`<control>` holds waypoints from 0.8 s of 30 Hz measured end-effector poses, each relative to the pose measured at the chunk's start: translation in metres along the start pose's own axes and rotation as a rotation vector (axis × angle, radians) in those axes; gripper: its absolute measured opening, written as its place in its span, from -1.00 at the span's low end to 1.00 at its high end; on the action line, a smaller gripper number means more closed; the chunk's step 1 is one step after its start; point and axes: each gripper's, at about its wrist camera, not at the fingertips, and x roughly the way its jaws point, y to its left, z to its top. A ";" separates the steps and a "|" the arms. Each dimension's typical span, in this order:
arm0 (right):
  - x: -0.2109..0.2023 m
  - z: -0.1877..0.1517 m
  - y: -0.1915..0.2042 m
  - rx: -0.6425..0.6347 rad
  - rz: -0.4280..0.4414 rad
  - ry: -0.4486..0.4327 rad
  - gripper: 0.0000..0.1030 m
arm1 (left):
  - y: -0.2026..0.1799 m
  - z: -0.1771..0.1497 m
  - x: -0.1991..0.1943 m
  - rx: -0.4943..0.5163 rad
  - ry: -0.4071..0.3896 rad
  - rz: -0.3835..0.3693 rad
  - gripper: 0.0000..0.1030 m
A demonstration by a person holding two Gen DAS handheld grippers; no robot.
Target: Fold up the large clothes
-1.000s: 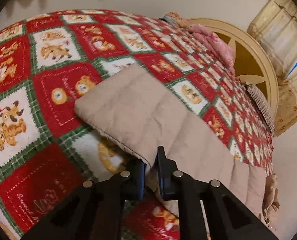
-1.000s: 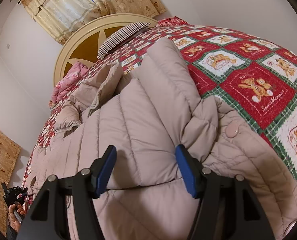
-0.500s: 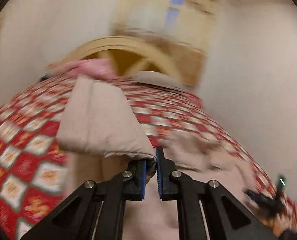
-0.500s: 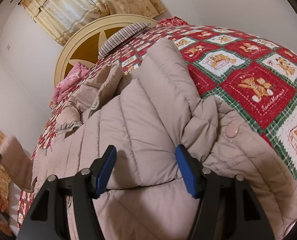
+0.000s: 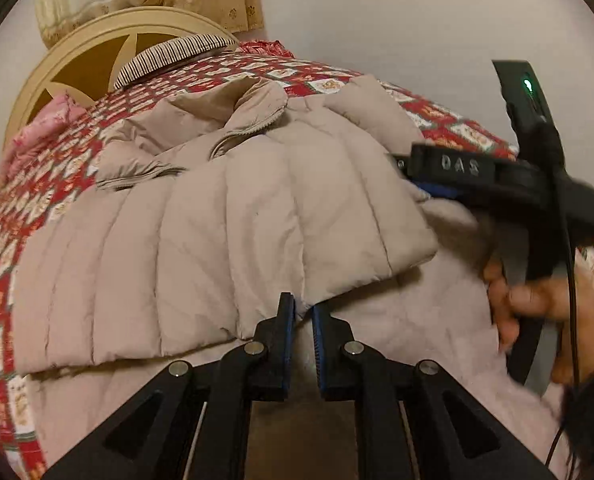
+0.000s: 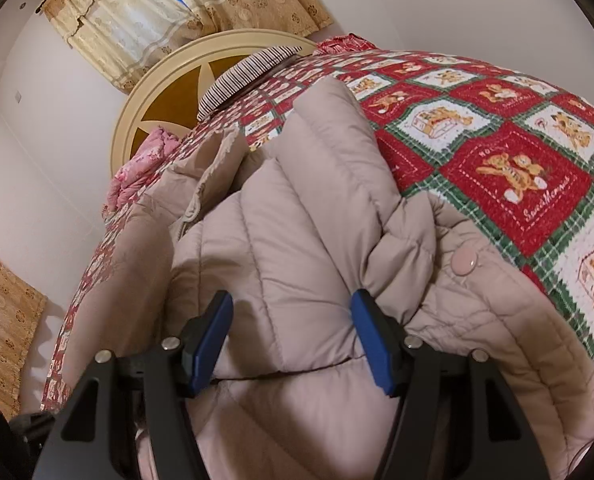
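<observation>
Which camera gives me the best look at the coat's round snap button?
The right wrist view: the snap button sits in plain sight on the beige coat, right of the right gripper. The left wrist view shows coat fabric but no button.

L gripper (image 5: 303, 312) pinched; R gripper (image 6: 293, 336) agape.

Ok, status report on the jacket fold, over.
Left gripper shut on the jacket's folded-over edge. Right gripper open, pads straddling the beige puffer jacket on the quilt. Nothing in the way.
</observation>
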 end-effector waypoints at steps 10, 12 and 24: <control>-0.024 0.003 -0.013 0.161 0.133 -0.031 0.39 | 0.062 -0.051 -0.053 -0.204 -0.006 -0.033 -0.82; -0.030 0.002 -0.009 0.169 0.163 -0.045 0.71 | 0.085 -0.059 -0.060 -0.269 -0.037 -0.001 -0.82; -0.013 -0.011 0.119 -0.402 -0.034 0.104 -0.74 | 0.185 -0.067 -0.085 -0.544 -0.113 0.116 -0.82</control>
